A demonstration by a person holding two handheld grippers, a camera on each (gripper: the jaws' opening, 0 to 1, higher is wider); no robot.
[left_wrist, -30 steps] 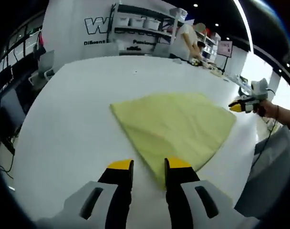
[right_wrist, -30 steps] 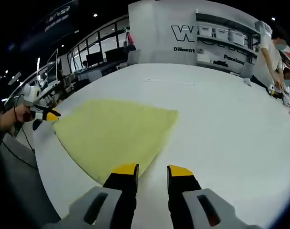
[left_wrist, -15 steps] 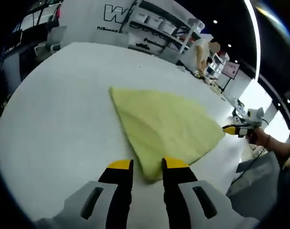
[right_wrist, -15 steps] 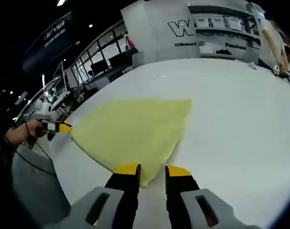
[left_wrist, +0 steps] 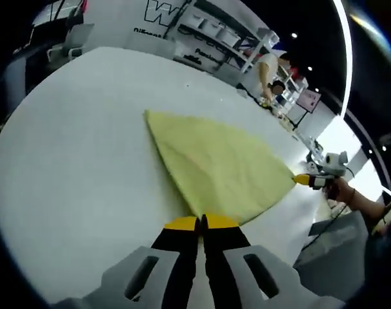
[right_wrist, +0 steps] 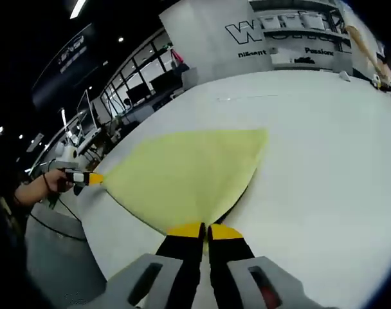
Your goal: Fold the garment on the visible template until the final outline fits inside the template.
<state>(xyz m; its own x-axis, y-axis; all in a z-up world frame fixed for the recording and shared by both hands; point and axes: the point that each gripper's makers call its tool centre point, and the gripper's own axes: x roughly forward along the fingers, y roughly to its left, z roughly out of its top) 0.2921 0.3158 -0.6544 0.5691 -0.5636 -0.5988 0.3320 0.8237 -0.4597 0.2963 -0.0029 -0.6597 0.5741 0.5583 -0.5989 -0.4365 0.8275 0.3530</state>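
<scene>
On the white table [left_wrist: 73, 141], in the left gripper view, the yellow garment [left_wrist: 215, 170] lies spread flat as a broad fan shape, its far corner pointing up and left and its near corner running down to our left gripper [left_wrist: 201, 223]. The yellow-tipped jaws there stand pressed together with the near corner of the cloth ending right at the tips, so we judge the left gripper to be clamped on that corner. At the right of this view our right gripper [left_wrist: 303, 180], held in a hand, meets the opposite corner of the garment. We cannot make out a template outline on the table in this view. A person stands at a shelving unit [left_wrist: 211, 45] well beyond the table. In the right gripper view, the same garment [right_wrist: 189, 174] spreads away from the right gripper [right_wrist: 205, 230], whose jaws are likewise closed tip to tip with the cloth's near corner pinched at them. At the left of this view the left gripper [right_wrist: 92, 178], in a hand, touches the far corner. We judge that both corners of one edge are held so that the edge can be lifted evenly and carried across to the opposite side, keeping the fold line straight. The cloth between the grippers appears slack on the table, not yet raised. The fold in hand is therefore gripped but not yet made.
</scene>
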